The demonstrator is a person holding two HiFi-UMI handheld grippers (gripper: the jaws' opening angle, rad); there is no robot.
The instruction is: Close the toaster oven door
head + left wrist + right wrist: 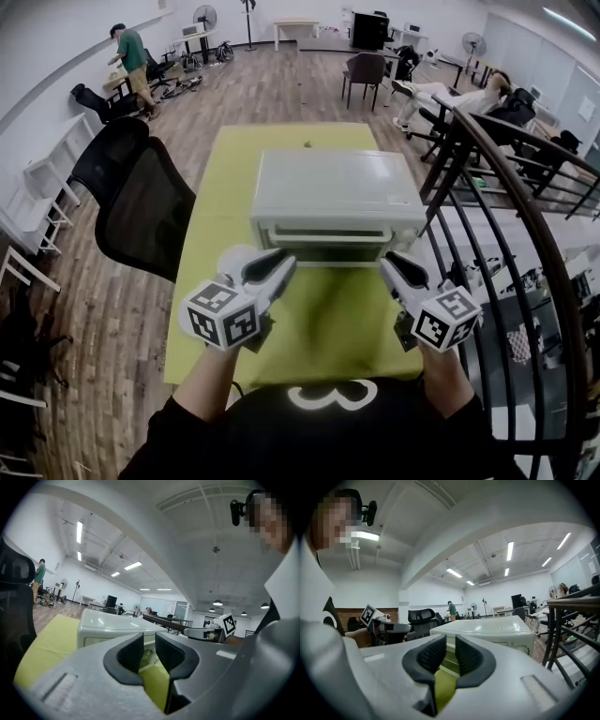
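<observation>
**Two claws level at the oven's front, jaws a little apart**

Closest in the head view is the wearer's black shirt, with both forearms reaching forward. The left claw (279, 265) and the right claw (396, 267) are side by side above the yellow-green worktop (234, 187). Each points at the front of the toaster oven (337, 192), one near each end of it. In each claw's own view the jaws stand a narrow gap apart and grip nothing. Only the worktop and the oven's front show through the gap.

The toaster oven sits mid-worktop, nearer the right edge. Its long axis runs left to right, and its front faces the wearer. From above, mostly its flat pale top shows, and the door (323, 242) is only a thin strip. I cannot tell whether the door is fully shut.

The right claw's view shows a round dial (526, 649) at the right end of the front, which the head view does not show. Each claw's view also shows the other claw's marker cube.

Beyond the worktop, a black mesh office chair (141, 216) stands to the left and a dark railing (525, 206) curves along the right. Far back, a person in a green top (131, 56) stands at a wall bench.
</observation>
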